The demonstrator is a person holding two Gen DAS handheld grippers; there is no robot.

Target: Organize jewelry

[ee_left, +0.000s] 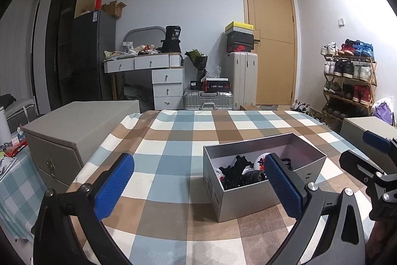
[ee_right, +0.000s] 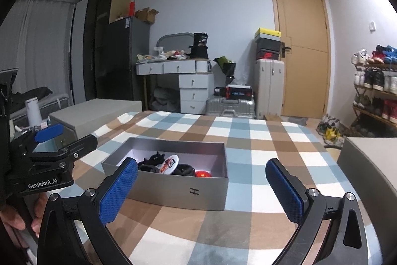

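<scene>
Both grippers, left & right, hang spread wide w/ nothing held over checked cloth; open grey box w/ jewelry lies ahead, long axis crosswise, nearer right one's left finger.

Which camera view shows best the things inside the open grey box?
The right wrist view: the open grey box sits unobstructed, so the black pieces, round badge and red item show. In the left wrist view, the left claw finger partly hides the contents.

"GenRobot.AI" is printed in white on the left hand-held gripper. An "H"-like mark sits on the grey box. The black container bears "30".
</scene>
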